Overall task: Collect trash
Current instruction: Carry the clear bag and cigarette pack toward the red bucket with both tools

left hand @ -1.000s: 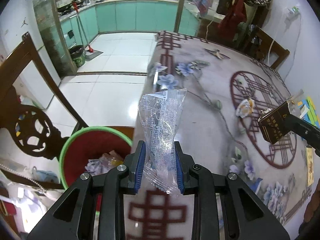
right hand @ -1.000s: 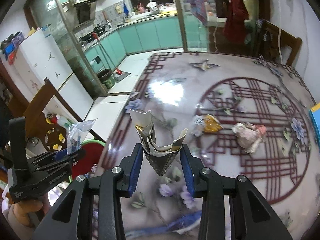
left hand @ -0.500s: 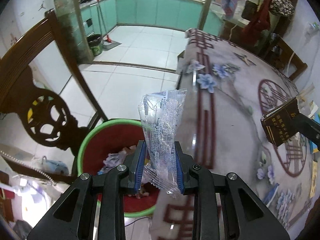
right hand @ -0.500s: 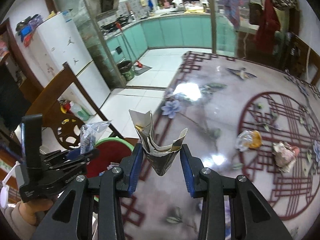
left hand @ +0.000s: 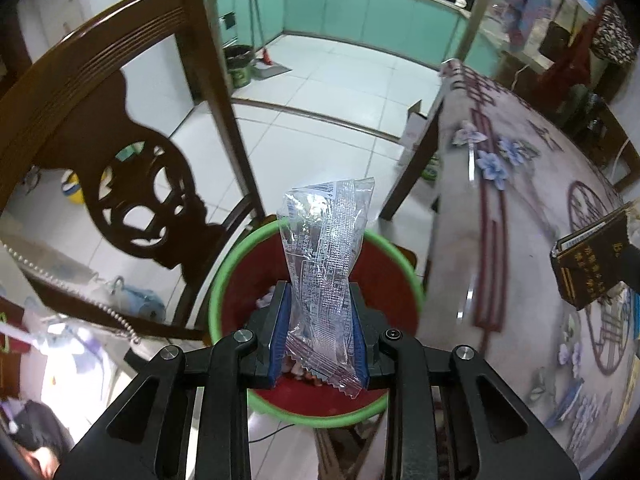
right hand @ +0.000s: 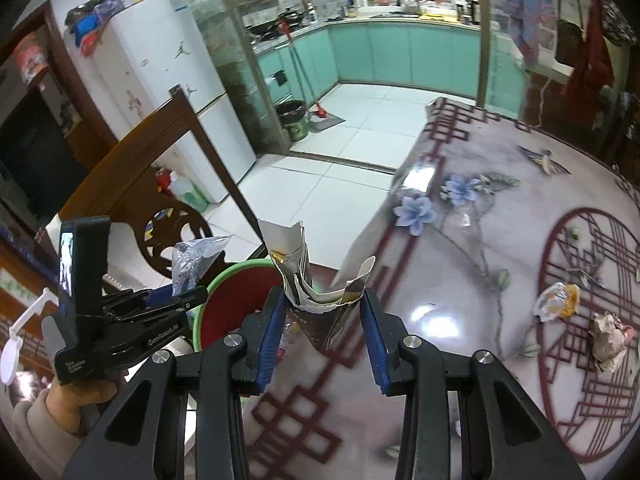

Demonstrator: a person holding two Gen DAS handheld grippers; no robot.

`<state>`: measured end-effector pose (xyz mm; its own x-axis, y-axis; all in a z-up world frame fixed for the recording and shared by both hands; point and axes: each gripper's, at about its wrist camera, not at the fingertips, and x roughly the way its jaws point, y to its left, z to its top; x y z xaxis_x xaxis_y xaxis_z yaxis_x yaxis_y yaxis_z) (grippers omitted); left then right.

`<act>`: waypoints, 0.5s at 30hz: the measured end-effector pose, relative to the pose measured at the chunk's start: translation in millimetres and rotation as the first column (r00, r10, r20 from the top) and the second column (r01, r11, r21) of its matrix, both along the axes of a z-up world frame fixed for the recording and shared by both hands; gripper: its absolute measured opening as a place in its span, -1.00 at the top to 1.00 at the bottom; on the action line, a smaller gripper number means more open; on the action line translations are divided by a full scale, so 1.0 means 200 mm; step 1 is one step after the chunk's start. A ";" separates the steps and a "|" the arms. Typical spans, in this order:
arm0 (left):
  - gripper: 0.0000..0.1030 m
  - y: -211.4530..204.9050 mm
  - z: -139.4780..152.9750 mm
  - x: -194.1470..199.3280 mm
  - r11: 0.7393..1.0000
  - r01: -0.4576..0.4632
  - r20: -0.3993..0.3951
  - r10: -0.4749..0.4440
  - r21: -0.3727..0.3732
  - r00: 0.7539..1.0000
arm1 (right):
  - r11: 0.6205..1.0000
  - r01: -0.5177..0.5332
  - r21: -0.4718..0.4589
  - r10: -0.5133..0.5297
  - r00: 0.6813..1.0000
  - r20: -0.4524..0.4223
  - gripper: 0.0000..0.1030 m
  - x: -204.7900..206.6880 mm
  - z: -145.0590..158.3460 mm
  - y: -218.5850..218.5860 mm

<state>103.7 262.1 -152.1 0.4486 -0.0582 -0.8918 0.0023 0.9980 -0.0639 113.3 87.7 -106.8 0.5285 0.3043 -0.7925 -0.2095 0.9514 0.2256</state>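
Wrapper (left hand: 326,264) of clear plastic stands upright in my left gripper (left hand: 319,332), the blue pads pinched on its lower half so the jaws are only narrowly apart. From the left wrist I see it right over the bin (left hand: 316,308), a red tub with a green rim sitting on the floor between the chair (left hand: 120,152) and the table (left hand: 520,240) edge, with some trash already at the bottom. My right gripper (right hand: 325,320) is clamped as tight as it goes on a torn, crumpled carton (right hand: 320,304), dark with a pale inside, which sticks up between the pads. In the right wrist view that carton sits above the table edge, just beside the bin (right hand: 236,300), and I can see my left gripper (right hand: 176,300) with its wrapper (right hand: 192,264) over the bin's far rim, a hand (right hand: 76,396) in a beige sleeve below it. Two more scraps lie well apart from all this on the table: a clear-and-orange wrapper (right hand: 558,300) and, near it, a crumpled wad (right hand: 610,340).
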 end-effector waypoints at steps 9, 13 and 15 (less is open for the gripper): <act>0.50 0.12 -0.07 0.02 0.999 -0.041 -0.026 0.041 0.016 0.999 | 0.999 -0.053 0.004 0.053 0.998 -0.028 0.32 0.01 -0.05 0.14; 0.50 0.14 -0.10 0.03 0.999 -0.047 -0.038 0.048 0.023 0.998 | 0.997 -0.071 -0.005 0.071 0.997 -0.034 0.32 0.02 -0.06 0.19; 0.50 0.15 -0.11 0.04 0.999 -0.046 -0.042 0.048 0.027 0.998 | 0.997 -0.078 -0.007 0.077 0.996 -0.042 0.32 0.03 -0.07 0.21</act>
